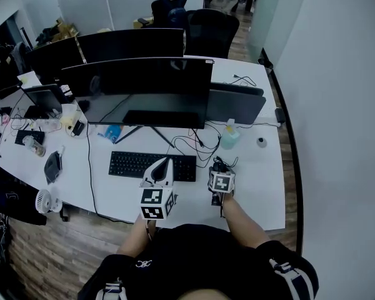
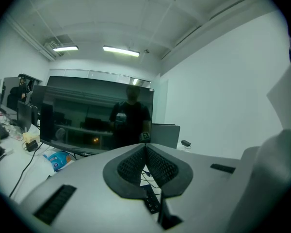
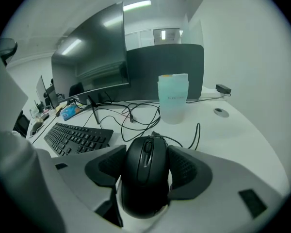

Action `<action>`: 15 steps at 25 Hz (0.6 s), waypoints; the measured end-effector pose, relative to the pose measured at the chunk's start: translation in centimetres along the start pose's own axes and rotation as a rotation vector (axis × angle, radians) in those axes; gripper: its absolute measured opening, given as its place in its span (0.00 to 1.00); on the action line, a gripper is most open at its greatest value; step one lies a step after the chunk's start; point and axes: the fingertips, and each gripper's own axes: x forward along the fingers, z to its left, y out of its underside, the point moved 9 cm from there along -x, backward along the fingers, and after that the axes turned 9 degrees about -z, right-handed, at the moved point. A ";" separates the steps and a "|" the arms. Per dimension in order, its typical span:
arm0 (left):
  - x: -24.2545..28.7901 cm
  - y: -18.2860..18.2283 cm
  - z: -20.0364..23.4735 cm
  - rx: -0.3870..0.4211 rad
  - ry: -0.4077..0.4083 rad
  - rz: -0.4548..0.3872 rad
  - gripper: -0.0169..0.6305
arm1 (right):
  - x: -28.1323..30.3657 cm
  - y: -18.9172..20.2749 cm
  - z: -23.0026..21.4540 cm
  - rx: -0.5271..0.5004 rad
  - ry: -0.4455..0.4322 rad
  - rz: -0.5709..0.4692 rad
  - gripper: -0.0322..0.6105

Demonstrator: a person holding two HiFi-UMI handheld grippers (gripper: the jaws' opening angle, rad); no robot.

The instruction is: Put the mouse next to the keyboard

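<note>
Between the jaws of the right gripper (image 3: 146,150), the black mouse (image 3: 144,183) is sitting lengthwise, its scroll wheel pointing away from the camera. Both jaws are pressing against the sides of the mouse and are gripping it. Whether the mouse is touching the white surface (image 3: 237,125) is not clear from any view. The mouse cable (image 3: 200,132) is running forward from the jaws and looping over the surface.

Ahead and to the left of these jaws, the black keyboard (image 3: 76,137) is lying flat, just beside the mouse but apart from it. Straight ahead of the jaws, a translucent cup (image 3: 173,101) is standing upright, with loose black wires (image 3: 136,114) lying between it and the jaws. Beyond the keyboard, a dark monitor (image 3: 92,57) is standing on its foot.

The left gripper (image 2: 145,150) is hanging over the right part of the keyboard (image 1: 152,165), as the head view is showing. Its jaws are pressed together with nothing between them. Keyboard keys are showing just below the jaws, and the monitor (image 2: 97,120) is filling the space ahead of them.
</note>
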 end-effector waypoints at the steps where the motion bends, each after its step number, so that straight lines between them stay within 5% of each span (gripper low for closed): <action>1: 0.1 0.0 0.1 -0.001 0.000 0.001 0.05 | 0.2 0.3 0.0 0.001 0.003 0.011 0.50; 15: 0.0 0.2 0.0 -0.015 -0.022 -0.007 0.05 | 2.2 3.8 0.3 -0.059 -0.048 0.110 0.51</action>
